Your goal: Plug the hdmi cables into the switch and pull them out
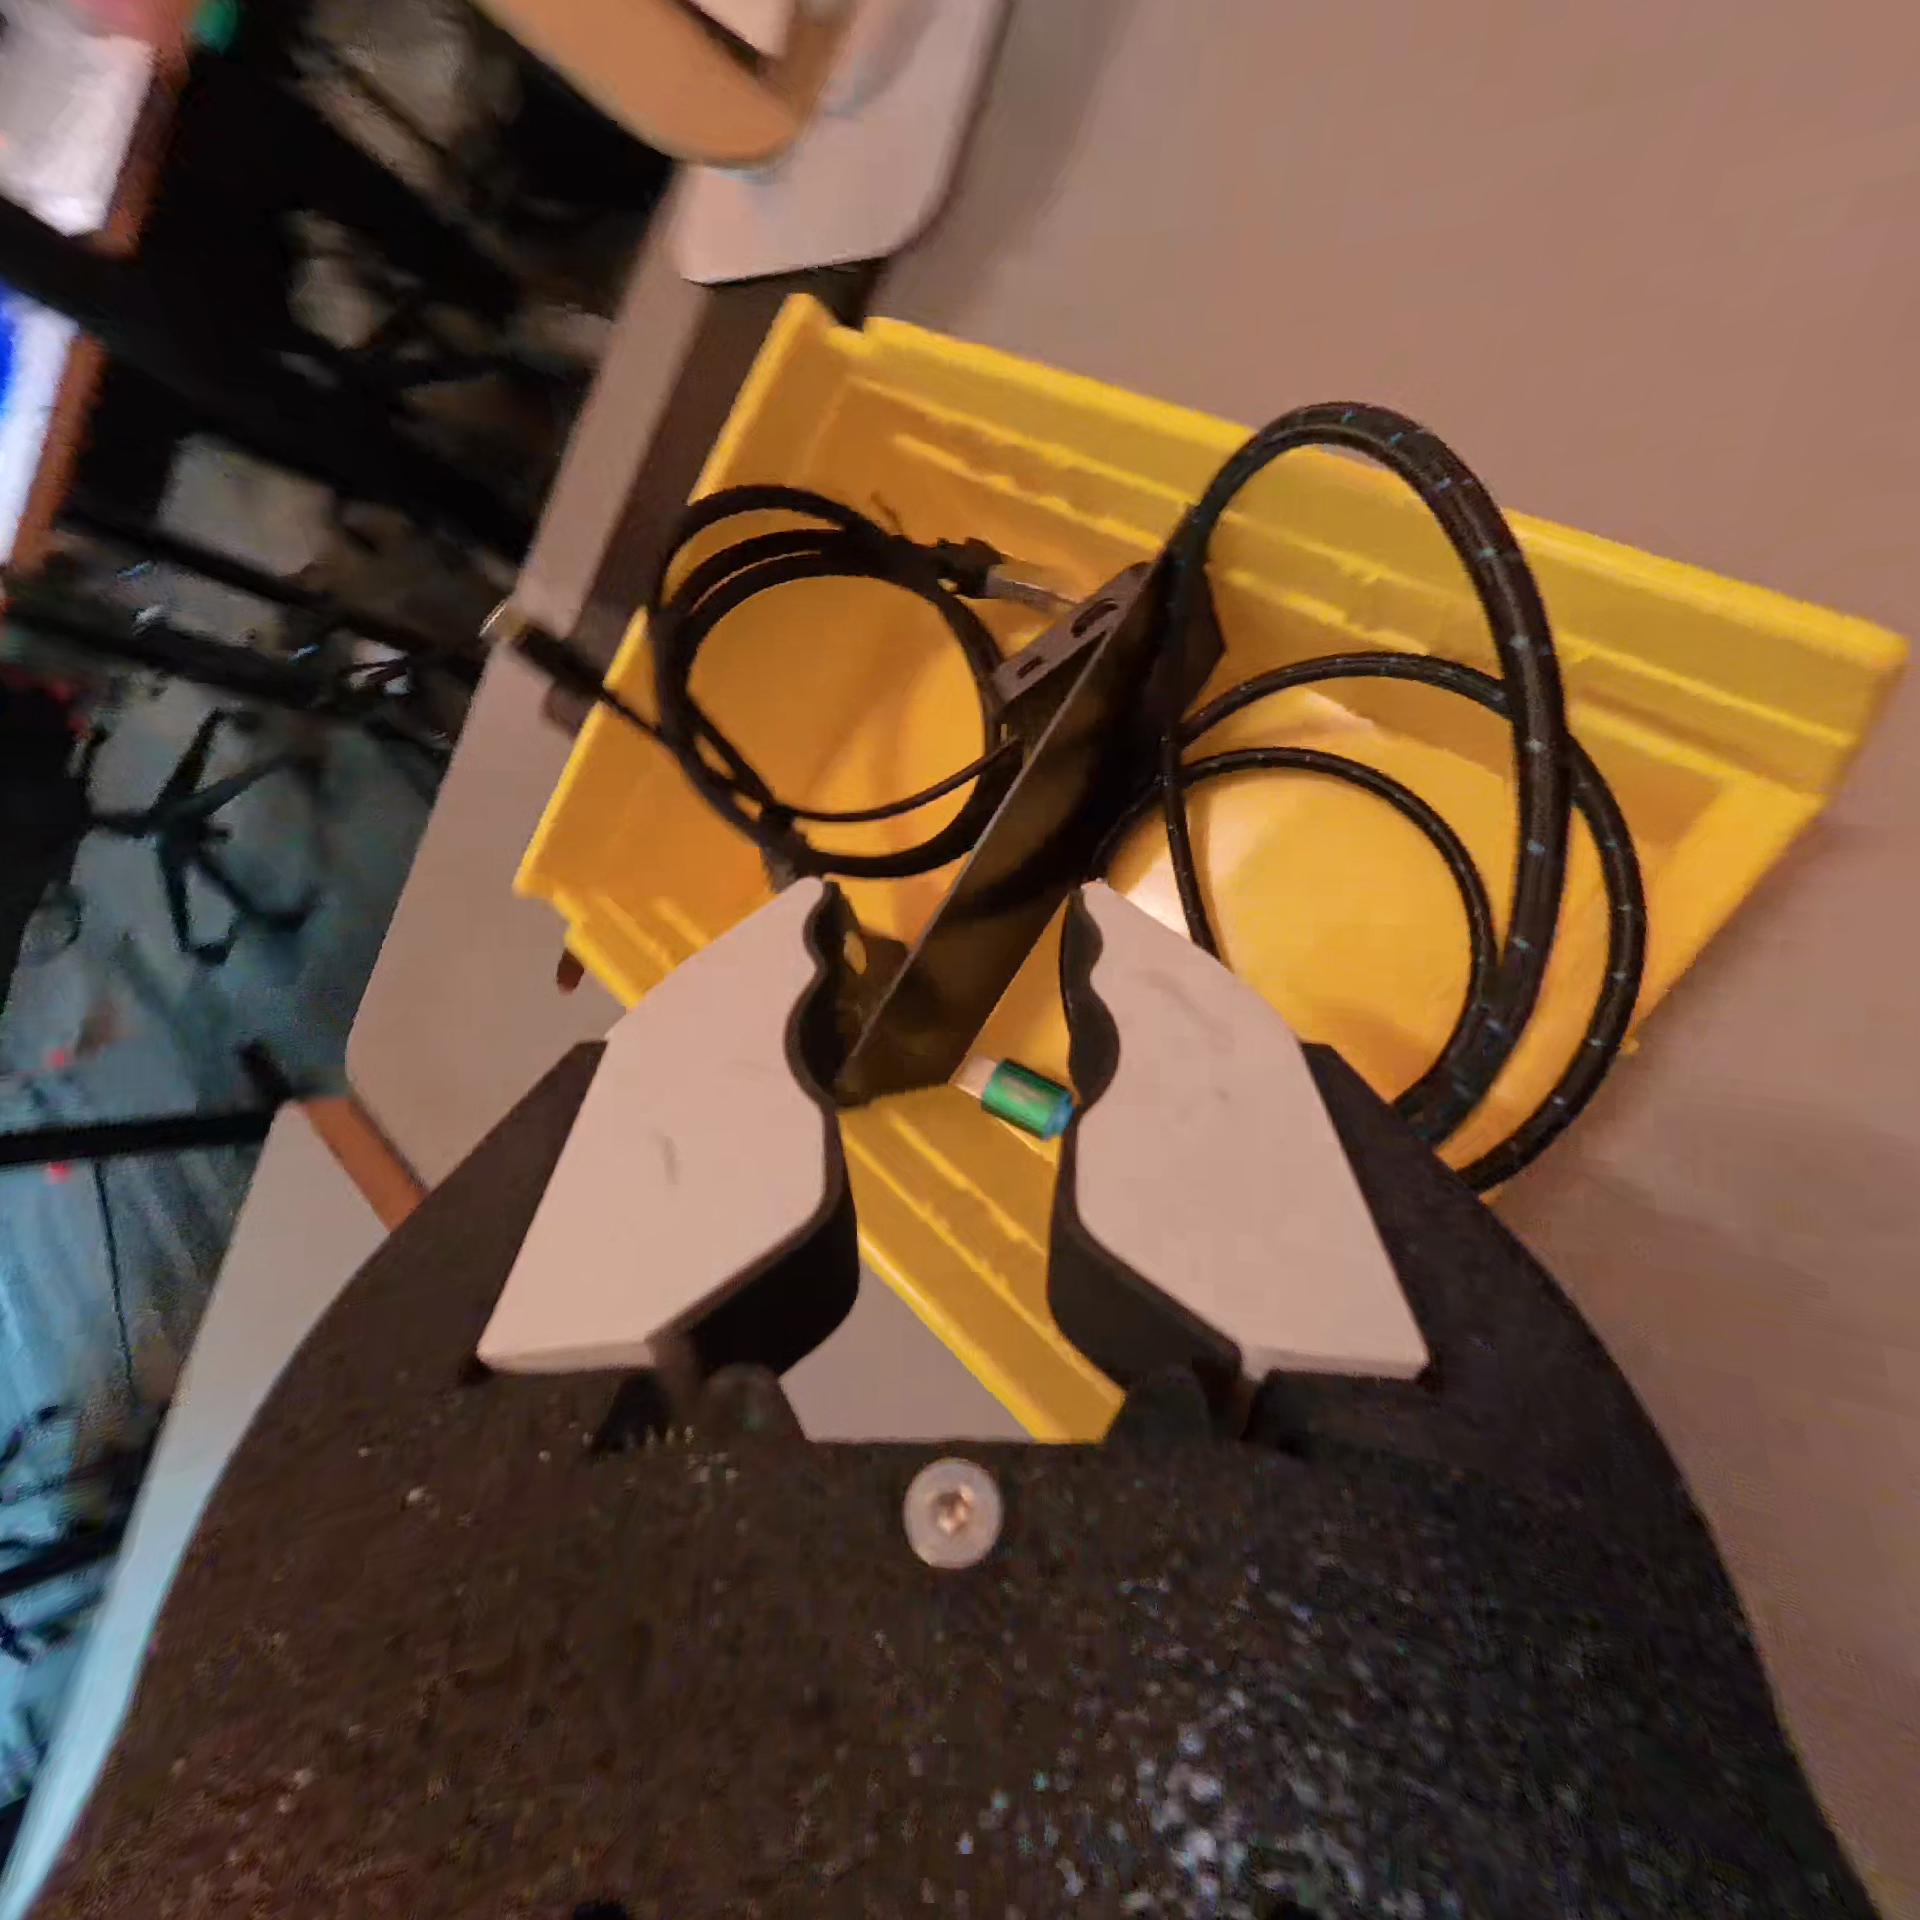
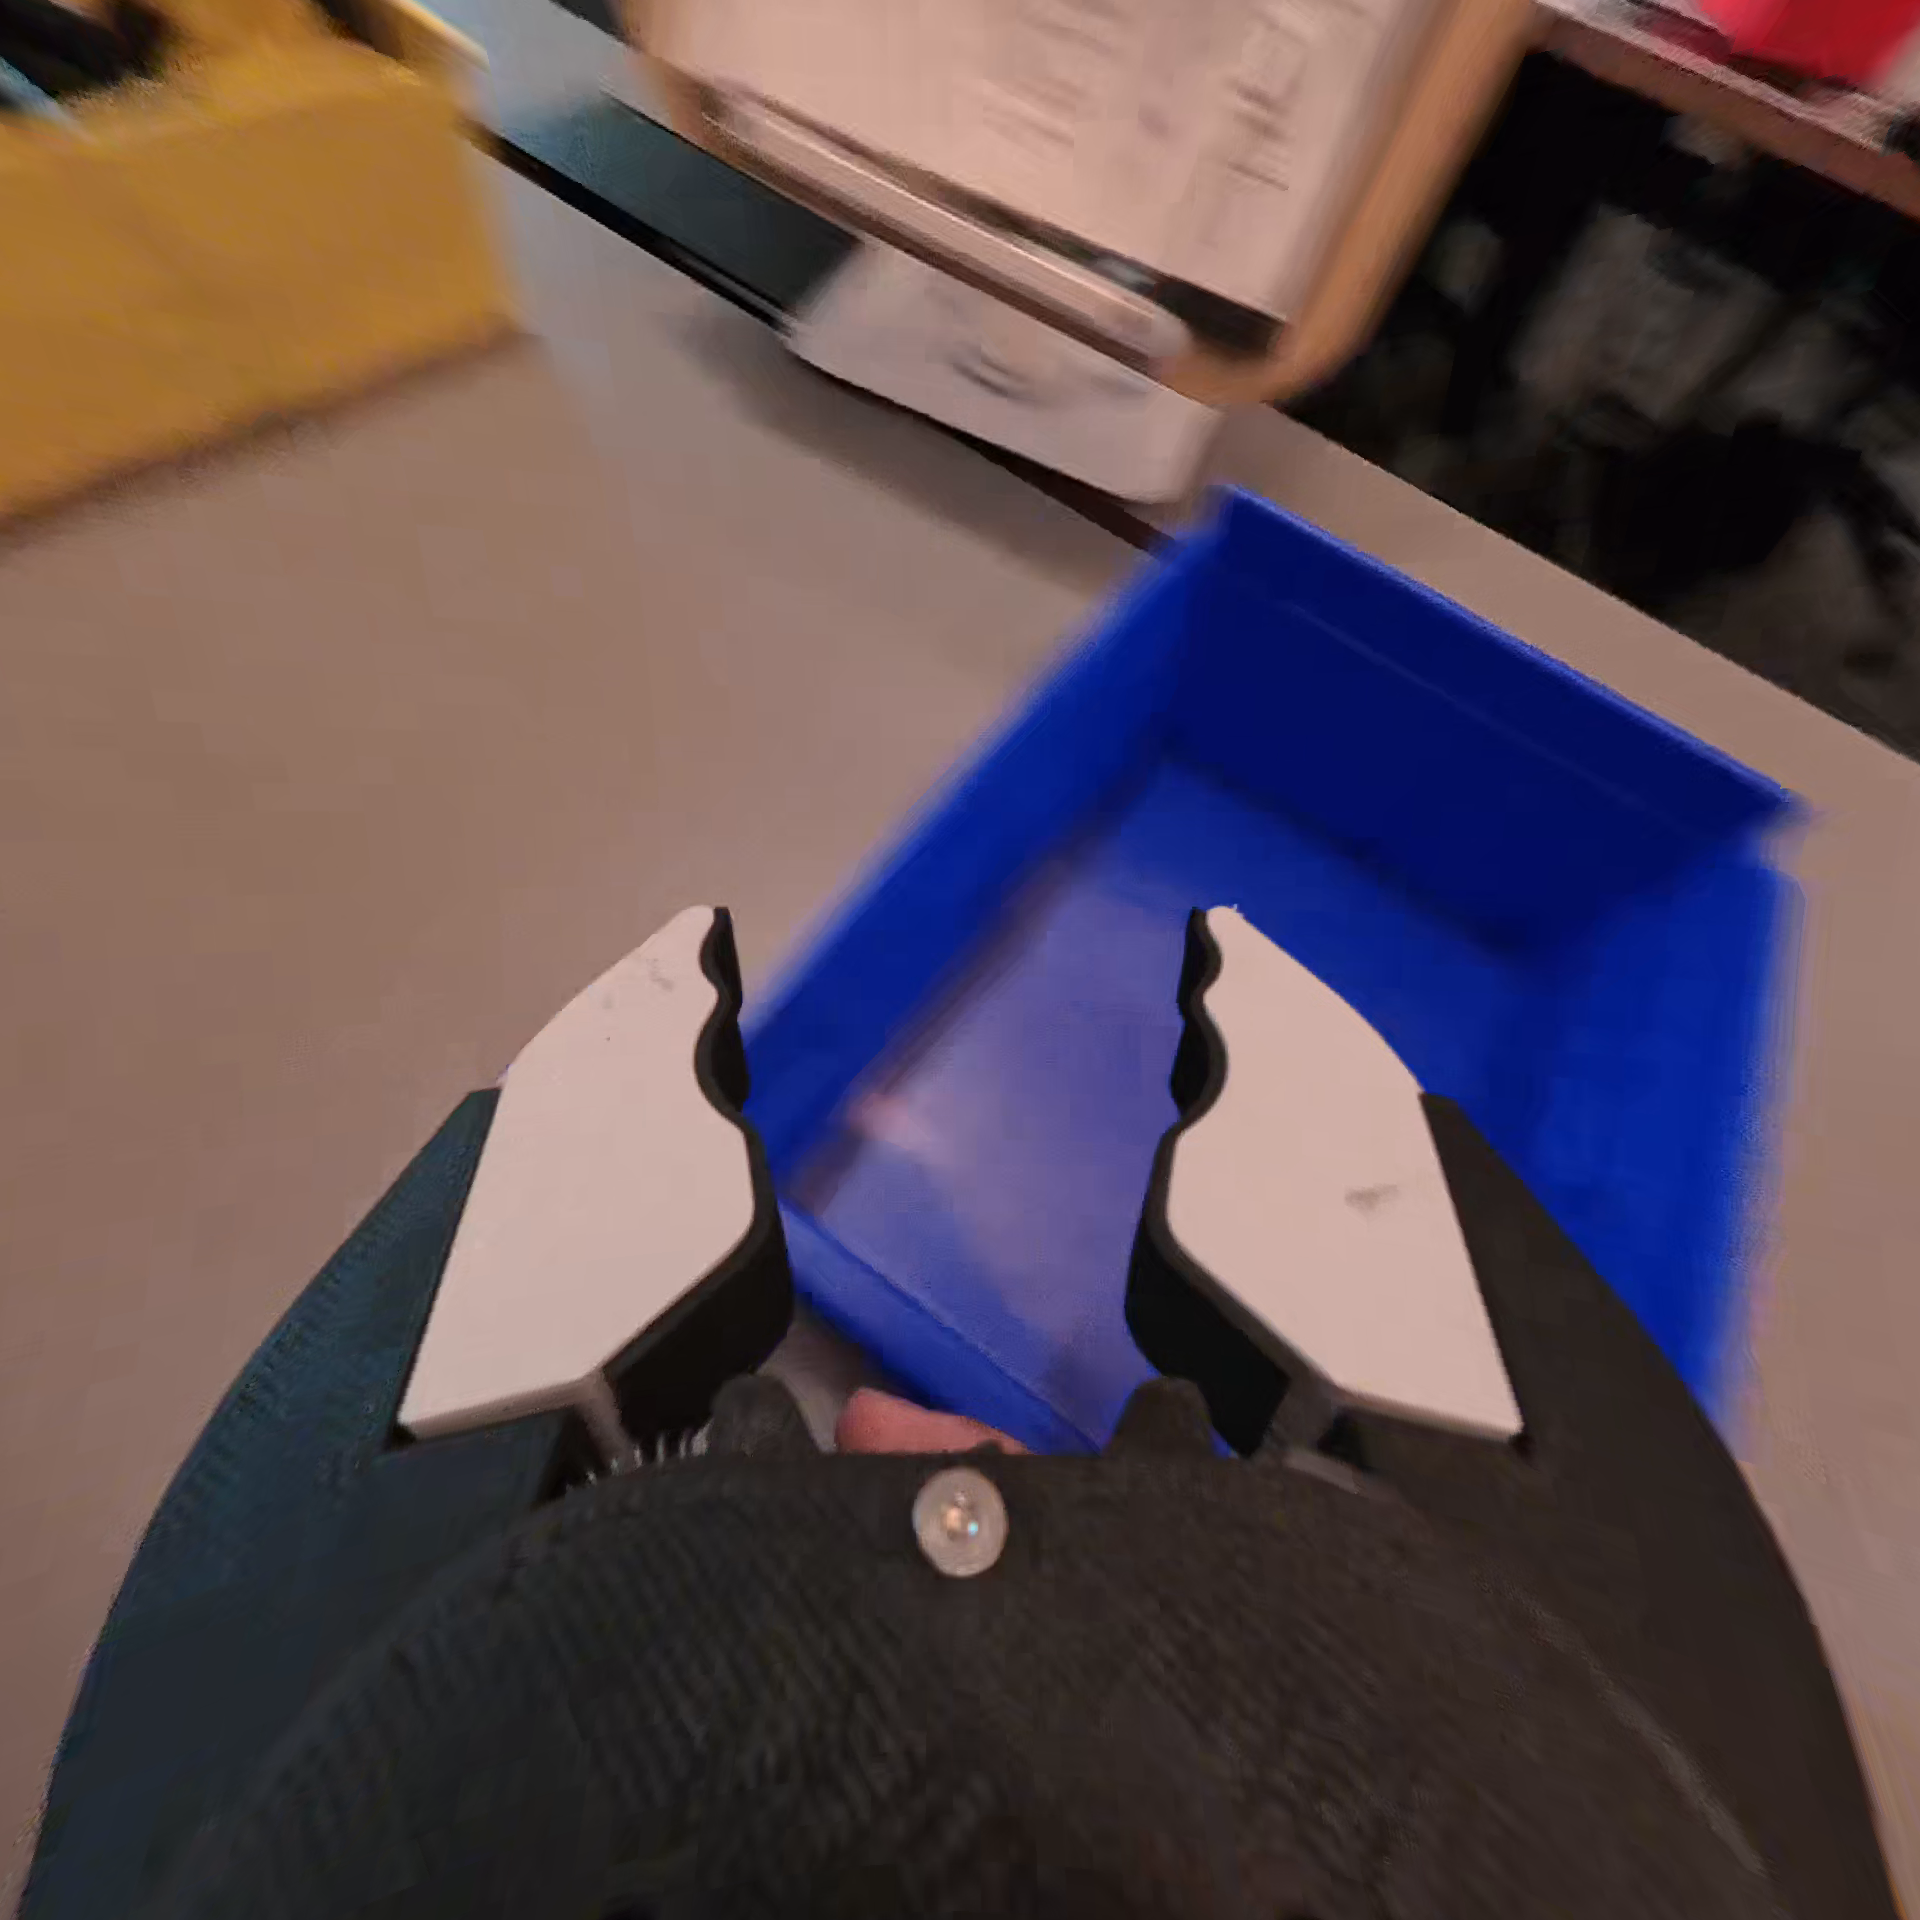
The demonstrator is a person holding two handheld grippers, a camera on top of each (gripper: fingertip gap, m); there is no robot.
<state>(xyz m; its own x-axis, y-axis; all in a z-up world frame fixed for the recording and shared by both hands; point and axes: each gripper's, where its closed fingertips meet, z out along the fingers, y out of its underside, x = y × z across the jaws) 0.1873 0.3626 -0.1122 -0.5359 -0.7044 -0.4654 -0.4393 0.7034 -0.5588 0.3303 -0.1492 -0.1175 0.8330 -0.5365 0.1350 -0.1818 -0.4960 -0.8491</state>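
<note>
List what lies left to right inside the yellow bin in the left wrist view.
Thin black cable coil → black switch standing on edge → thick braided cable coil. All sit in the yellow bin; the left gripper is open around the switch's near end.

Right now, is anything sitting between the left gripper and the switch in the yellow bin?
Nothing visible blocks it. The open left gripper already straddles the near end of the black switch, which stands tilted in the yellow bin. The cable coils lie on either side, and a green-capped connector sits beside its near end.
</note>
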